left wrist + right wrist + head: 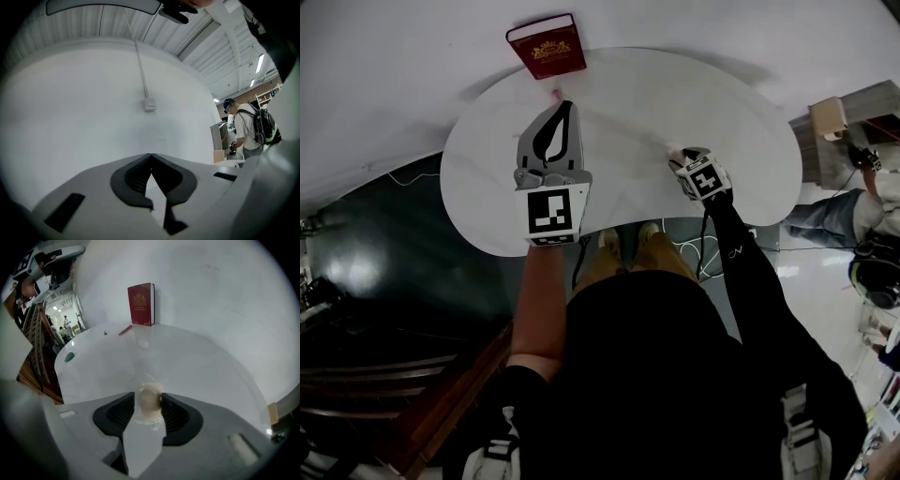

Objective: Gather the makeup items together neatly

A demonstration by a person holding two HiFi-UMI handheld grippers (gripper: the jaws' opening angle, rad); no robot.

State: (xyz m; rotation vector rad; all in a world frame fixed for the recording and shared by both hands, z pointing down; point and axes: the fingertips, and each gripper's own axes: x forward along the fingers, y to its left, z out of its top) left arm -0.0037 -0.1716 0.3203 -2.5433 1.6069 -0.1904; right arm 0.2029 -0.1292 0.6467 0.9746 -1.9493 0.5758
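**White table: right gripper poised to grasp the cream item**

White half-round table (pixel 478 178) set against a white wall. At left, the left gripper (pixel 151 155) is held level over the tabletop. Its jaws are closed tip to tip with nothing between them.

Behind it a dark red hardback book (pixel 547 45) stands against the wall. A slim red stick (pixel 124 330) lies just in front of the book.

At right, the right gripper (pixel 148 405) points steeply down, jaws apart. They straddle a small rounded cream makeup item (pixel 149 395) on the table right of centre.

Judged step: the first pick, with no grip made yet. The next move calls for closing squarely on the soft item without squashing it, then carrying it toward the red stick.

Only the right gripper view shows the item between the pads, and a small teal piece (pixel 69 356) at the table's left rim. The left gripper view shows only wall and a distant person with a backpack (pixel 251 129). The head view alone gives the spacing of both grippers.
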